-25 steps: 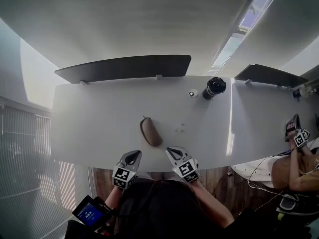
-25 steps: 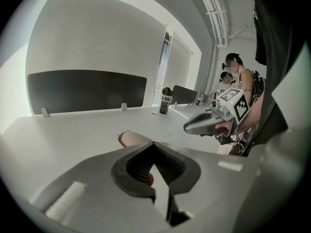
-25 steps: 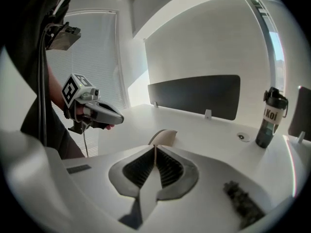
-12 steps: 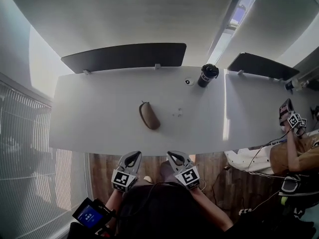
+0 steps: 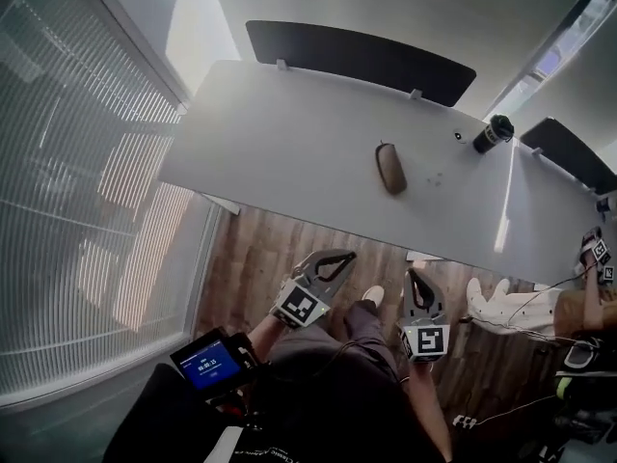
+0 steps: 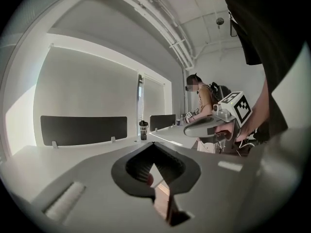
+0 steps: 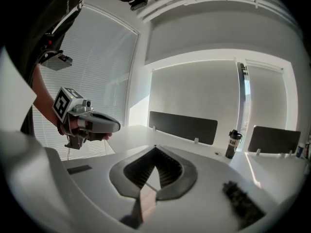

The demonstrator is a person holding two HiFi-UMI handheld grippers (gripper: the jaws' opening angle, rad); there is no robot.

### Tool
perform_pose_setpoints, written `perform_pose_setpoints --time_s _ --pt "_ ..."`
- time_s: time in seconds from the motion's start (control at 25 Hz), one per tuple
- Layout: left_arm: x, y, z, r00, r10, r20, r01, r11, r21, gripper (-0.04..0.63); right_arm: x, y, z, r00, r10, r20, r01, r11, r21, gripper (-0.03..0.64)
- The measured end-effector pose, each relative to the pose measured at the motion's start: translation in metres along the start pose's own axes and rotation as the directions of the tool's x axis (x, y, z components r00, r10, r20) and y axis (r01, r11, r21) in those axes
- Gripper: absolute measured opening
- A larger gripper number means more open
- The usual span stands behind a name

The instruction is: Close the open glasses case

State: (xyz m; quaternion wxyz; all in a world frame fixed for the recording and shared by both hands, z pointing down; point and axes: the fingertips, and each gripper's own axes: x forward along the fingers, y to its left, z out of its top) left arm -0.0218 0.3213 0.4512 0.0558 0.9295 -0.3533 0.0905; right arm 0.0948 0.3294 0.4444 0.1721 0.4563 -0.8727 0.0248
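Observation:
The brown glasses case [image 5: 390, 168] lies shut on the white table [image 5: 280, 152], lengthwise away from me. Both grippers hang over the wooden floor, well short of the table's near edge and apart from the case. My left gripper [image 5: 349, 255] has its jaws together with nothing in them; the left gripper view shows its tips [image 6: 153, 145] meeting. My right gripper [image 5: 413, 275] is shut and empty as well, tips [image 7: 155, 148] touching. Each gripper shows in the other's view: the right one [image 6: 209, 127], the left one [image 7: 97, 123].
A black bottle [image 5: 493, 132] and a small white object [image 5: 457, 136] stand at the table's far right. A dark partition [image 5: 362, 58] runs along the far edge. Window blinds [image 5: 67, 162] fill the left. Another person with a gripper [image 5: 598, 254] sits at the right.
Both grippers have drawn back from the table's front edge and risen, now over the floor. The head view has swung, so the table sits farther away. The case has not moved.

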Motion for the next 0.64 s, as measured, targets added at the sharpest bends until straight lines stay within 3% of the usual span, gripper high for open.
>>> perform_pose_setpoints --time_s 0.2,0.4,0.64 --pt "-0.05 -0.02 -0.015 0.999 0.049 -0.016 -0.049 0.999 0.006 0.008 -0.022 0.053 -0.002 0.999 0.039 0.01 -0.039 0.999 0.017 0.006" --pt "-0.064 -0.062 -0.022 0.998 0.067 -0.007 -0.067 0.996 -0.058 0.008 -0.062 0.056 -0.002 0.999 0.028 0.041 -0.027 0.999 -0.017 0.006" --pt "-0.081 -0.112 -0.036 0.994 0.104 -0.034 -0.106 0.993 -0.059 0.008 -0.104 0.061 -0.014 0.996 0.048 0.077 -0.049 0.999 0.018 0.006"
